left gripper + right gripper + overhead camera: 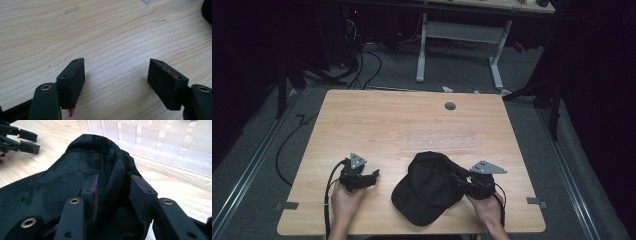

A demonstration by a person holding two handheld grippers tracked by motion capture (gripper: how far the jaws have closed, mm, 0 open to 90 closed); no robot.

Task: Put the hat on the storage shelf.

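Observation:
A black cap [427,187] lies on the wooden table [377,120] near its front edge, brim toward the person. My right gripper [460,176] rests on the cap's right side. In the right gripper view its jaws stand apart over the crown, open [113,178], with a ridge of the cap's [62,180] mesh fabric running between the pads [142,195]. My left gripper [373,176] sits left of the cap, apart from it. It is open [117,61] over bare wood with nothing between its jaws. It also appears in the right gripper view, as the left gripper [33,141].
A clear plastic rack [439,140] with several upright slots lies just behind the cap; the same rack [160,142] is close ahead in the right gripper view. A grey round grommet [450,106] sits near the table's far edge. Another desk's white legs [497,60] stand beyond.

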